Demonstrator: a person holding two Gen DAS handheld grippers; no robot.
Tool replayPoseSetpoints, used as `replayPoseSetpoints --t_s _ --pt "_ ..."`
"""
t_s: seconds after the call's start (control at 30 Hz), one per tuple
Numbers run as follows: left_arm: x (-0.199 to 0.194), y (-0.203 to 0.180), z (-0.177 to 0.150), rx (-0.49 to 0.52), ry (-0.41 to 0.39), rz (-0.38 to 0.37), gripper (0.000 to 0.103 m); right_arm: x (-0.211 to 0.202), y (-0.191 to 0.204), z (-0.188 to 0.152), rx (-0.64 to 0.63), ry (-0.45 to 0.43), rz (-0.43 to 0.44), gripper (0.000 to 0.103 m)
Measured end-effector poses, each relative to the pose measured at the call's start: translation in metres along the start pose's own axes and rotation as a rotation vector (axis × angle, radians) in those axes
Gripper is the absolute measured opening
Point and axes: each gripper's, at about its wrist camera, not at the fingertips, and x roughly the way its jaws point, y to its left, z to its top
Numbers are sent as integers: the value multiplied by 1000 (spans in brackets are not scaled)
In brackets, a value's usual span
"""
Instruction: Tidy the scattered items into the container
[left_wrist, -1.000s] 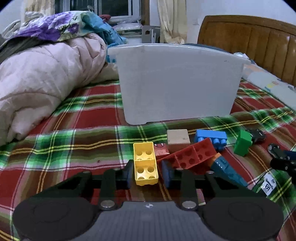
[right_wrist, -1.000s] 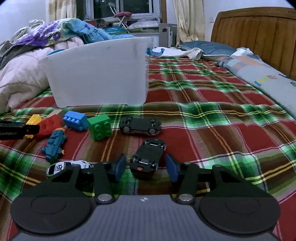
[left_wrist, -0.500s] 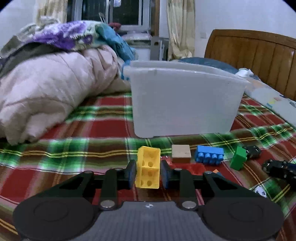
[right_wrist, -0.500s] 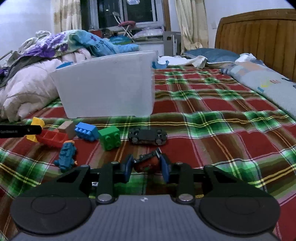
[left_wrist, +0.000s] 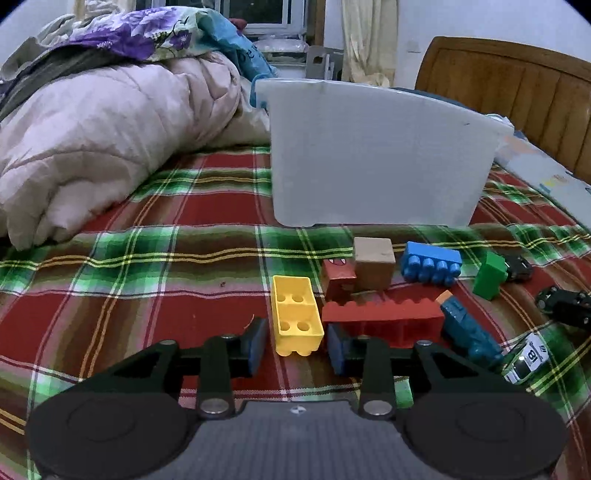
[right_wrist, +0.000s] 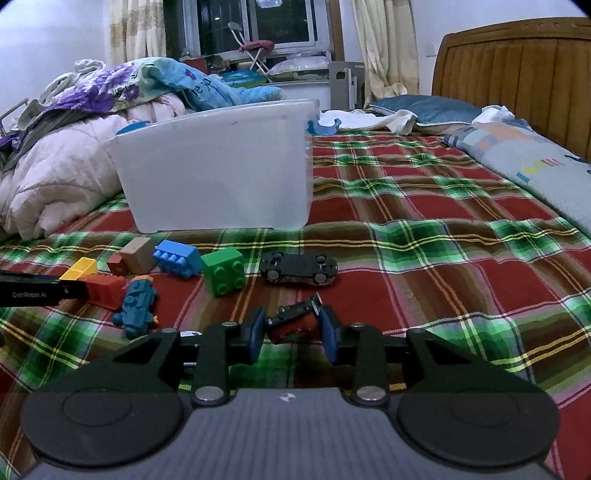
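Near the white bin (right_wrist: 221, 173), the right gripper (right_wrist: 292, 332) grips a toy car (right_wrist: 293, 325) (tipped sideways). The left gripper (left_wrist: 297, 345) is opening, its fingers (left_wrist: 255, 345) apart beside the yellow brick (left_wrist: 295, 314).

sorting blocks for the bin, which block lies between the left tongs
The yellow block, hollow side up, sits between the left tongs, which are opening around it. The red block, blue block and green block lie further right.

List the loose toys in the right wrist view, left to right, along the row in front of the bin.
yellow brick → wooden cube → blue brick → green brick → upturned black car
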Motion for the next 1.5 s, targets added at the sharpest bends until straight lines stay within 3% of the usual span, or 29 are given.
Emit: replayPoseSetpoints --t_s 0.03,0.2,0.27,0.33,0.43,0.5,0.67,0.83,1.37,1.4,1.43,1.5 --pt "0 0 0 8 -3 3 30 0 0 0 0 -1 0 36" --pt "-8 3 -2 2 1 9 30 -1 0 1 5 -3 5 36" --pt "-15 3 -3 2 -12 17 40 -1 0 1 3 -4 7 36" --pt "-22 5 -4 -3 -32 9 58 -1 -1 1 6 -3 9 36" --pt "-30 6 -4 -2 -50 -6 62 -1 -1 1 7 -4 10 36" --pt "-27 5 -6 26 -34 23 64 -1 0 1 4 -5 9 36" --pt "-20 10 -14 34 -8 40 59 -1 1 0 3 -7 12 36" --pt "-19 13 -14 36 -21 55 35 -1 0 0 5 -5 13 36" --pt "-4 15 -7 64 -24 5 39 -1 1 0 5 1 18 36" --pt "-3 16 -5 64 -24 2 38 0 1 0 3 1 18 36" --pt "-1 17 -4 63 -24 1 31 0 1 0 4 2 19 36" --pt "-1 18 -4 64 -33 12 31 0 1 0 4 1 18 36"
